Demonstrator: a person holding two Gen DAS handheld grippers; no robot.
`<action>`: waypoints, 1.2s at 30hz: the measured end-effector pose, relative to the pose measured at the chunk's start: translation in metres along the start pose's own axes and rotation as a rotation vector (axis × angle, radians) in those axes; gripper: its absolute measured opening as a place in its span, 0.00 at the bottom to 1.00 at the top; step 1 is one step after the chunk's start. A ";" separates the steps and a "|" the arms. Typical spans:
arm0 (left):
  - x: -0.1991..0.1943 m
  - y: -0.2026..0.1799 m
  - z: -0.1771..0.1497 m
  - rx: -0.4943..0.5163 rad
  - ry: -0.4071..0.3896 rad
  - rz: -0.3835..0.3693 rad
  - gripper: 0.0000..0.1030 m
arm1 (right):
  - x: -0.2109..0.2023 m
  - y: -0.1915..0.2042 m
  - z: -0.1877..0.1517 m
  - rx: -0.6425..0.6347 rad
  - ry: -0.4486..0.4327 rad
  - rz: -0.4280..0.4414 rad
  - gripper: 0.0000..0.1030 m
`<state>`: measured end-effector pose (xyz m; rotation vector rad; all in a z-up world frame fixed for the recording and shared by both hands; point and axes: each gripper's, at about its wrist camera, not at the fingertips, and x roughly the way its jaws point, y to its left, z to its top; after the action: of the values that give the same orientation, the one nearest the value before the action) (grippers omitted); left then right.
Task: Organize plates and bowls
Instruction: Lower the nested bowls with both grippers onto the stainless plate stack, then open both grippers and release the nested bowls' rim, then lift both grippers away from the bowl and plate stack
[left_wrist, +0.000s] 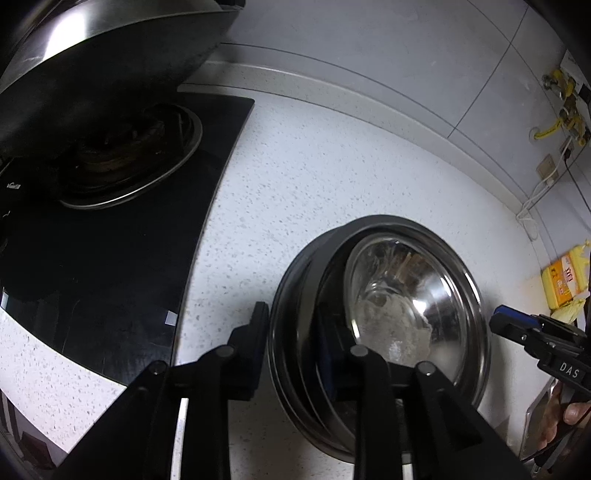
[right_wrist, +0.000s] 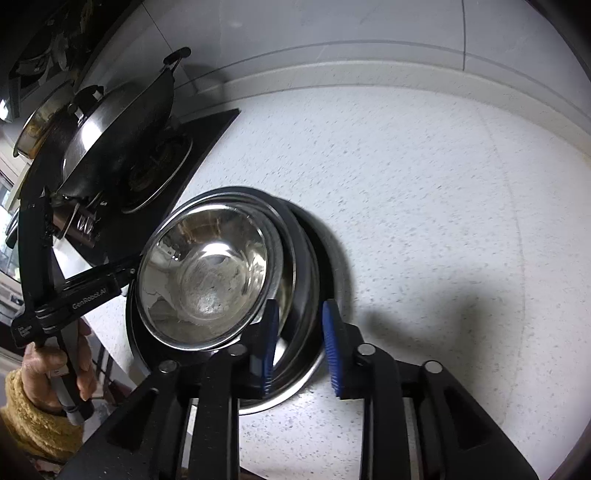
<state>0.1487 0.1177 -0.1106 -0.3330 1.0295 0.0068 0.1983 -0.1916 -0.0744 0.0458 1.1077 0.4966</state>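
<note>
A shiny steel bowl (left_wrist: 399, 295) (right_wrist: 207, 273) lies nested in a stack of steel plates (left_wrist: 288, 369) (right_wrist: 310, 251) on the white speckled counter (left_wrist: 314, 177). My left gripper (left_wrist: 293, 314) straddles the stack's left rim, one finger outside and one inside. A sliver of space shows at the pads, so it is open. My right gripper (right_wrist: 301, 306) straddles the opposite rim with its blue pads (right_wrist: 330, 347) standing off the metal, also open. Each gripper shows in the other view, the right gripper (left_wrist: 496, 321) and the left gripper (right_wrist: 135, 273).
A black glass hob (left_wrist: 110, 258) with a burner (left_wrist: 125, 158) lies left of the stack, under a large steel wok (left_wrist: 92, 55) (right_wrist: 118, 129). A yellow packet (left_wrist: 563, 280) and a metal tray edge (left_wrist: 535, 417) sit at the right. A hand in a yellow sleeve (right_wrist: 33, 417) holds the left gripper.
</note>
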 end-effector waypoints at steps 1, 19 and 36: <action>-0.004 0.001 0.000 -0.001 -0.010 0.002 0.29 | -0.002 0.001 0.000 -0.004 -0.009 -0.007 0.23; -0.070 -0.011 -0.009 0.071 -0.160 0.030 0.49 | -0.047 0.037 -0.010 -0.055 -0.190 -0.125 0.53; -0.091 -0.039 -0.040 0.184 -0.173 0.075 0.49 | -0.063 0.065 -0.035 -0.037 -0.251 -0.176 0.67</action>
<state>0.0743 0.0830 -0.0426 -0.1236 0.8631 0.0086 0.1225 -0.1660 -0.0195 -0.0208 0.8472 0.3426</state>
